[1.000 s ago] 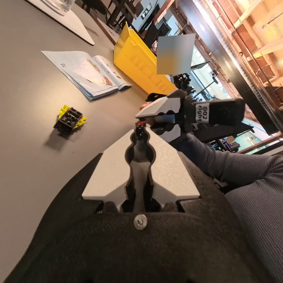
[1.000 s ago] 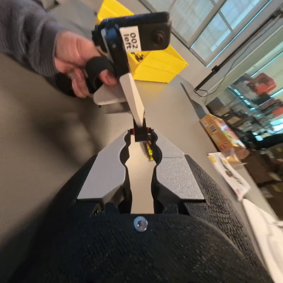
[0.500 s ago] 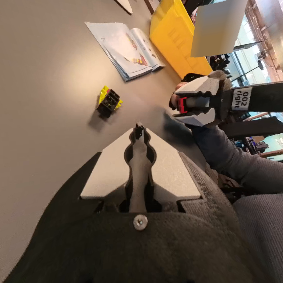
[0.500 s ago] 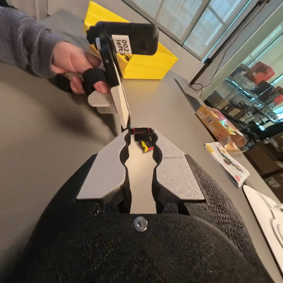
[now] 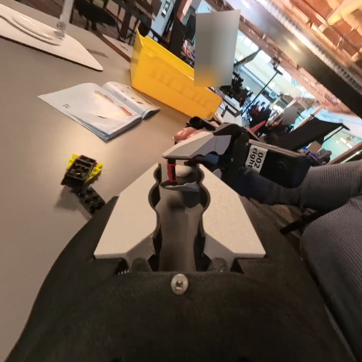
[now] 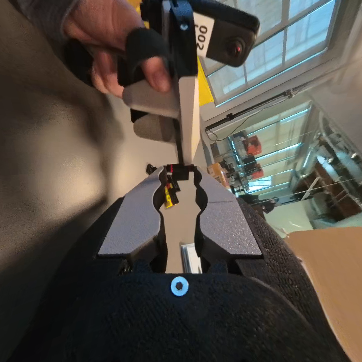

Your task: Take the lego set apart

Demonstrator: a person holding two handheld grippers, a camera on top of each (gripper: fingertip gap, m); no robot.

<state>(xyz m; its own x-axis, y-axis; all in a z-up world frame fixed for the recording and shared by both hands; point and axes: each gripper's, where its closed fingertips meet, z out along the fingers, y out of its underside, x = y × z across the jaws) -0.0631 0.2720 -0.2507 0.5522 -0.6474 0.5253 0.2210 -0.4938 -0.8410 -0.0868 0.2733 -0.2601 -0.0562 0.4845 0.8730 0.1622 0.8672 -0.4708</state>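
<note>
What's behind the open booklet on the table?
A yellow bin stands behind the open booklet on the table. Its inside is hidden by its wall.

Daylight enters through the windows [image 6: 274,49] – bright, partly blown out. Table [image 6: 49,156] beneath them blurred, shadow-mottled. Wide-angle bending at the edges – both views.

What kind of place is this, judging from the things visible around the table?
Probably a workshop or lab-like workspace. A yellow storage bin and an open instruction booklet lie on the grey table, and shelving with equipment stands by large windows.
</note>
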